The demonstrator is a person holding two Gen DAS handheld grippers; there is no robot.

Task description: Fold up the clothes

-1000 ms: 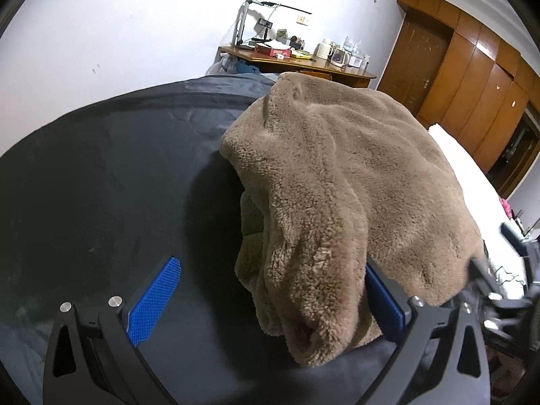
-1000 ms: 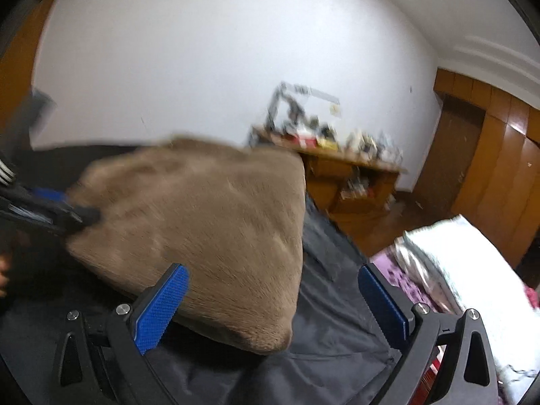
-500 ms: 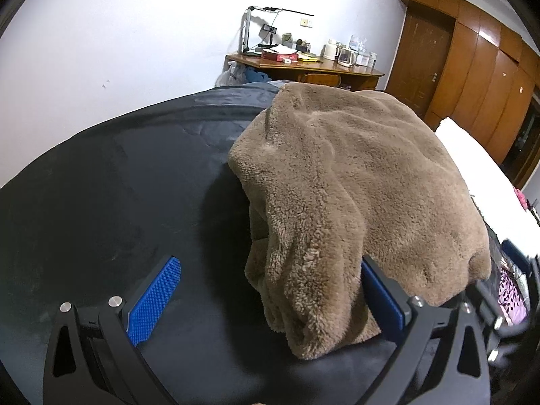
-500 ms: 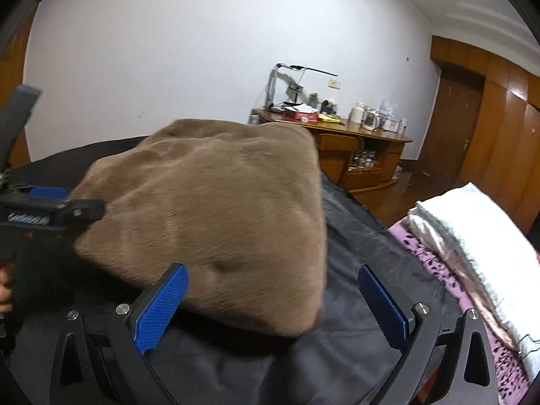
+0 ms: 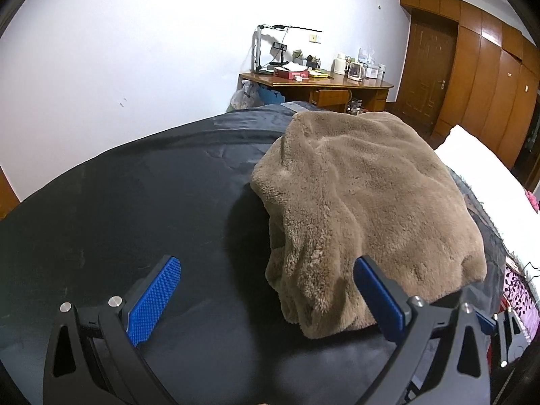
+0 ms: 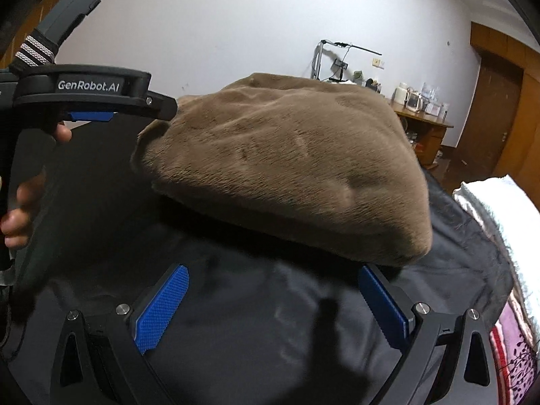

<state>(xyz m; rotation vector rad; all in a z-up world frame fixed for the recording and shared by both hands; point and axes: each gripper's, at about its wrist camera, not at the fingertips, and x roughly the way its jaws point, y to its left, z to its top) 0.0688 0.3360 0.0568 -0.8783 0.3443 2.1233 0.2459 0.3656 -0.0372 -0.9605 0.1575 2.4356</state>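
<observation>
Left claw (image 5: 266, 290): spread wide and empty, its blue pads (image 5: 153, 300) apart; it hovers just over the dark cover, with the near left corner of the garment showing between the pads, and no pad grips the cloth
Dark cover (image 5: 111, 202): a black sheet over what looks like a bed; it carries the garment and lies mostly bare on the left and near side
Brown fleece garment (image 5: 364, 202): a thick plush piece lying on the dark cover, right of middle in the left wrist view; it sits as a compact, roughly square bundle with a smooth top and rounded doubled edges, and the near left corner hangs in loose layers
Right claw (image 6: 273, 307): released as well, pads apart with only dark cover between them; the near edge of the garment (image 6: 287, 168) lies just beyond its tips, with one tip close under the right corner
Hand (image 6: 20, 202): grips the handle of the other tool at the left edge of the right wrist view
White bedding (image 5: 486, 182): folded at the far right, apart from the garment
Done, by my judgement: the main folds look made, since the piece is already a neat bundle and both claws have let go
Left, by my judgement: perhaps tucking the ragged near left corner or moving the bundle aside; whether more clothes wait cannot be told
</observation>
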